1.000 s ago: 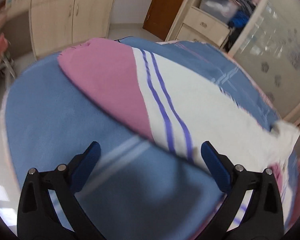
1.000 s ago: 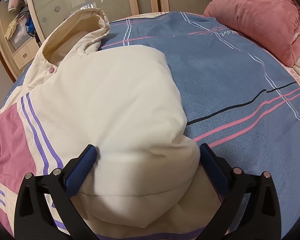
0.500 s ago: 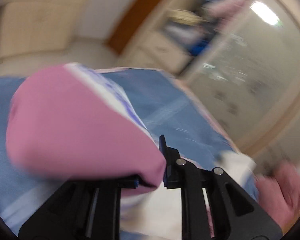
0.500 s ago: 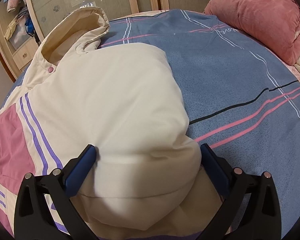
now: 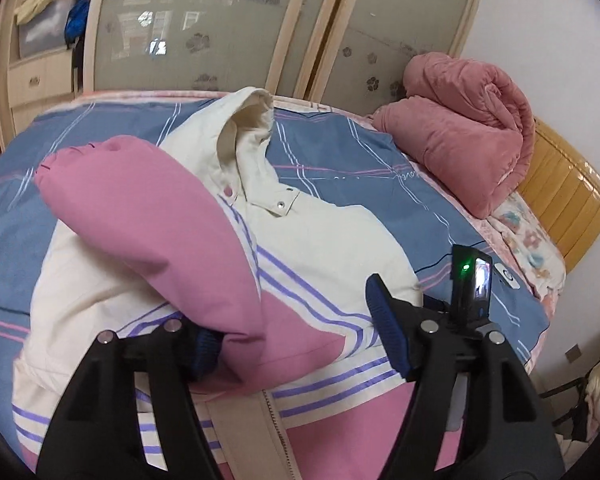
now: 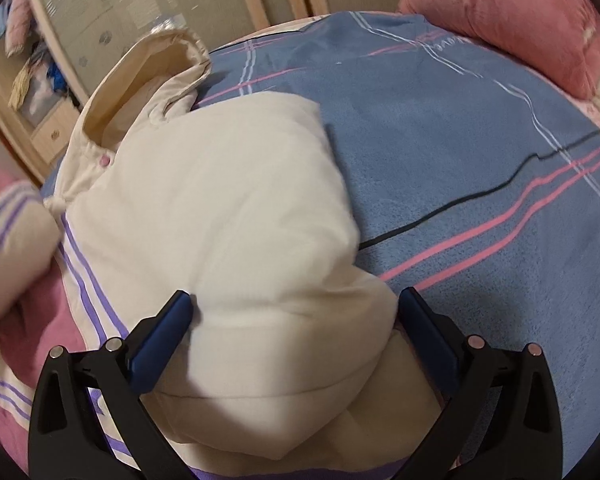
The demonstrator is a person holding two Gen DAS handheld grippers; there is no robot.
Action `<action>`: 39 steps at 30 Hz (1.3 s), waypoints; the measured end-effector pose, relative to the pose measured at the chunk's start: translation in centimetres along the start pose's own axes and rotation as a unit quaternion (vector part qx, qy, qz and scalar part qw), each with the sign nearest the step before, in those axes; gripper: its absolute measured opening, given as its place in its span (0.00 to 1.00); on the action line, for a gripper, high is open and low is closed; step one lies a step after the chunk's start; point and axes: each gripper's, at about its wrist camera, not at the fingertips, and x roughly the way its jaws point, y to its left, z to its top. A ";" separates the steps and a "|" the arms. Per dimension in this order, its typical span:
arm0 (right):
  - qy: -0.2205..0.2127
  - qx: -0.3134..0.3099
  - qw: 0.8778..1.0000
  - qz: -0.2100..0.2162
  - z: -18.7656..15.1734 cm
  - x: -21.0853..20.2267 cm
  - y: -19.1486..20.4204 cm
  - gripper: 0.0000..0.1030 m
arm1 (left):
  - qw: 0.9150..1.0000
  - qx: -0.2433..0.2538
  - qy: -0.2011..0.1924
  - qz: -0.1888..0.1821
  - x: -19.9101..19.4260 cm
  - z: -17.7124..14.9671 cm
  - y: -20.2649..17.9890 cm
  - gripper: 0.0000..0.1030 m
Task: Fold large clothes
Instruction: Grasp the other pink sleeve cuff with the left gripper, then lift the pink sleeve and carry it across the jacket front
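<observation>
Judging by its puffed, quilted look, we take the jacket (image 5: 332, 248) spread on the bed (image 5: 340, 152) to be light, bulky and springy, likely to slide on itself and puff back out of a crease, so we would take it by seams, cuffs or hem, not by the padded middle. The left tool (image 5: 300, 332) has just been opening: the pink sleeve (image 5: 152, 216), laid across the jacket's front, lies against one pad while the other stands clear, so we read it as released. The right tool (image 6: 296, 340) straddles the folded cream sleeve (image 6: 240, 220) with its jaws spread wide; whether its pads truly press the padding we cannot tell. The hem, the zip's lower end and the sleeve's cuff under the left tool are hidden or cut off.
</observation>
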 end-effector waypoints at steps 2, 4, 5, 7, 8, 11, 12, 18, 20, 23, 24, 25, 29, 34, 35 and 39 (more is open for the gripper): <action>0.004 0.013 1.000 0.008 0.1 0.2 -0.4 0.99 | 1.000 -0.005 -0.004 0.003 -0.8 -0.5 0.9 0.72; 0.006 0.010 1.000 0.003 0.0 0.2 -0.1 0.99 | 1.000 0.002 -0.005 0.002 -1.5 -1.3 0.9 0.81; 0.005 0.007 1.000 -0.001 0.0 0.3 0.1 0.99 | 1.000 0.011 0.002 -0.003 -1.6 -1.7 0.3 0.86; 0.005 0.005 1.000 -0.003 0.0 0.3 0.1 0.99 | 0.999 0.024 0.028 0.003 -0.7 -2.9 -0.7 0.86; 0.005 0.006 1.000 -0.001 0.1 0.3 0.0 0.99 | 0.999 0.030 0.038 0.002 0.0 -3.5 -1.4 0.86; 0.006 0.010 1.000 0.003 0.1 0.3 -0.2 0.99 | 0.996 0.042 0.073 -0.018 2.4 -6.2 -3.2 0.86; 0.006 0.011 1.000 0.004 0.0 0.3 -0.3 0.99 | 0.994 0.054 0.090 -0.018 3.6 -7.5 -4.1 0.86; 0.006 0.011 1.000 0.006 0.0 0.3 -0.4 0.99 | 0.959 0.215 0.143 0.115 8.5 -13.3 -8.5 0.86; 0.007 0.011 1.000 0.006 0.0 0.4 -0.5 0.99 | 0.957 0.232 0.124 0.120 7.2 -13.3 -9.1 0.86; 0.008 0.010 1.000 0.004 0.1 0.4 -0.4 0.99 | 0.966 0.212 0.103 0.111 4.8 -12.6 -8.6 0.87; 0.008 0.010 1.000 0.004 0.1 0.4 -0.4 0.99 | 0.968 0.208 0.092 0.108 3.7 -12.4 -8.6 0.87; 0.008 0.010 1.000 0.003 0.0 0.4 -0.4 0.99 | 0.969 0.209 0.084 0.103 3.0 -12.5 -8.6 0.87; 0.008 0.011 1.000 0.005 0.0 0.3 -0.5 0.99 | 0.972 0.217 0.047 0.071 0.5 -12.8 -9.4 0.87; 0.007 0.019 1.000 0.013 0.0 0.2 -0.7 0.99 | 0.985 0.172 0.024 0.010 -0.5 -10.7 -9.0 0.89; 0.006 0.025 0.999 0.018 0.1 0.0 -0.9 0.99 | 0.986 0.166 0.026 0.009 0.0 -10.1 -9.1 0.89; -0.046 0.102 0.993 0.047 0.9 -2.9 -3.9 0.99 | 0.991 0.127 0.026 -0.030 1.3 -9.2 -9.2 0.90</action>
